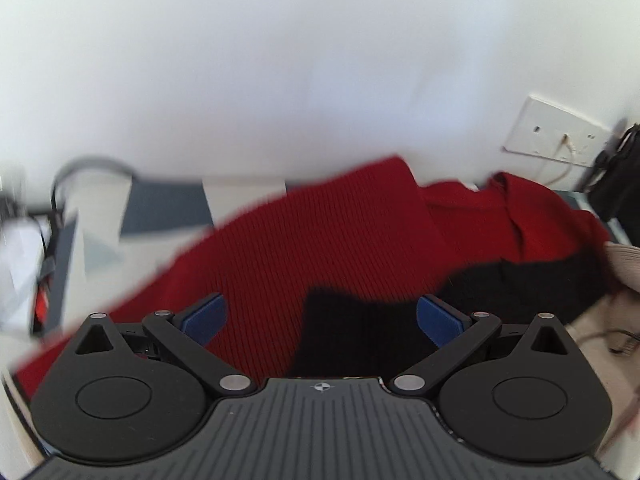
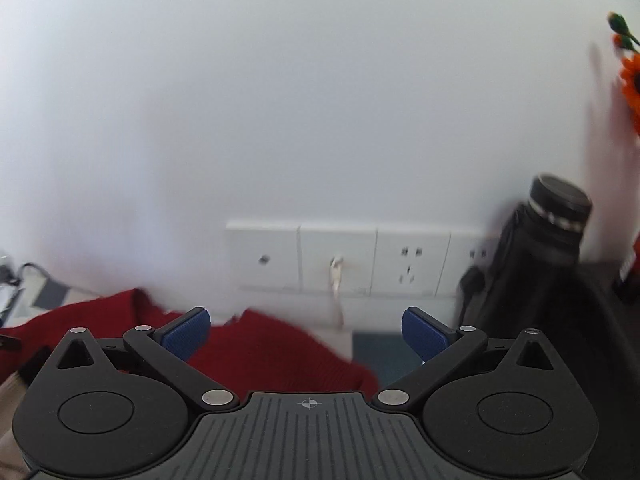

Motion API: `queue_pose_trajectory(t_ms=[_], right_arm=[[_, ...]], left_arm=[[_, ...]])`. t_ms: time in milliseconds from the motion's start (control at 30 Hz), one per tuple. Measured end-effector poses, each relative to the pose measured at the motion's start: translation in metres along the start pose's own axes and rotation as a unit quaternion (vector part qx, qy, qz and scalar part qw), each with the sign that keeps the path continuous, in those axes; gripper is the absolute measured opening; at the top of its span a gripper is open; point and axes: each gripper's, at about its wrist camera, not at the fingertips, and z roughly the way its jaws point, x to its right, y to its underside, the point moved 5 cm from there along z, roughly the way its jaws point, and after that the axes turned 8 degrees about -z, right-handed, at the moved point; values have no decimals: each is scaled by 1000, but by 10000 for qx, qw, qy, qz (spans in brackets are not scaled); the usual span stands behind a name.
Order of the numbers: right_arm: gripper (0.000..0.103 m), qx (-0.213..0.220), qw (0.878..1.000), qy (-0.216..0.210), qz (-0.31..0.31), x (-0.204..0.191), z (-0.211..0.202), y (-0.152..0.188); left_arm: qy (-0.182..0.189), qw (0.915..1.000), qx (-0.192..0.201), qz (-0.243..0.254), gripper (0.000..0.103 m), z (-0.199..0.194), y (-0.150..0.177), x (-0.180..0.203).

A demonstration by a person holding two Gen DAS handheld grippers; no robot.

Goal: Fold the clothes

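A red ribbed knit garment (image 1: 320,240) with a black band (image 1: 520,284) lies spread across the surface, reaching the wall. My left gripper (image 1: 320,318) hovers over it, open, its blue pads (image 1: 206,318) wide apart with only cloth seen beyond them. A cream knit piece (image 1: 624,264) lies at the right edge. In the right wrist view the same red garment (image 2: 280,352) lies below and left of my right gripper (image 2: 306,334), which is open and holds nothing.
A white wall with a socket strip (image 2: 340,258) and a plugged-in cable (image 2: 336,280) stands close behind. A black bottle (image 2: 548,232) stands at the right, orange flowers (image 2: 632,76) above it. Patterned grey and white cloth (image 1: 168,208) covers the surface; cables (image 1: 60,184) lie at the left.
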Motion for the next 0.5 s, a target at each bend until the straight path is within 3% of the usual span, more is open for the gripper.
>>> queue_pose_trajectory(t_ms=[67, 233, 300, 333, 367, 433, 500], right_arm=[[102, -205, 9996, -133, -112, -7, -12, 22], [101, -847, 9962, -124, -158, -40, -9, 74], [77, -967, 9947, -8, -346, -55, -10, 97], [54, -1007, 9939, 7, -457, -58, -11, 104], [42, -1001, 9939, -45, -450, -57, -14, 109], [26, -915, 9954, 76, -262, -44, -24, 108], [25, -670, 9952, 709, -32, -14, -41, 101]], left_arm=[[90, 9997, -210, -127, 103, -3, 20, -4], [48, 9998, -209, 28, 103, -4, 50, 8], [31, 9997, -208, 90, 101, -5, 61, 13], [30, 9997, -221, 106, 98, -5, 65, 15], [39, 9996, -253, 100, 91, -6, 67, 16], [48, 9995, -308, 79, 88, -7, 71, 19], [24, 9994, -330, 17, 88, -8, 74, 16]])
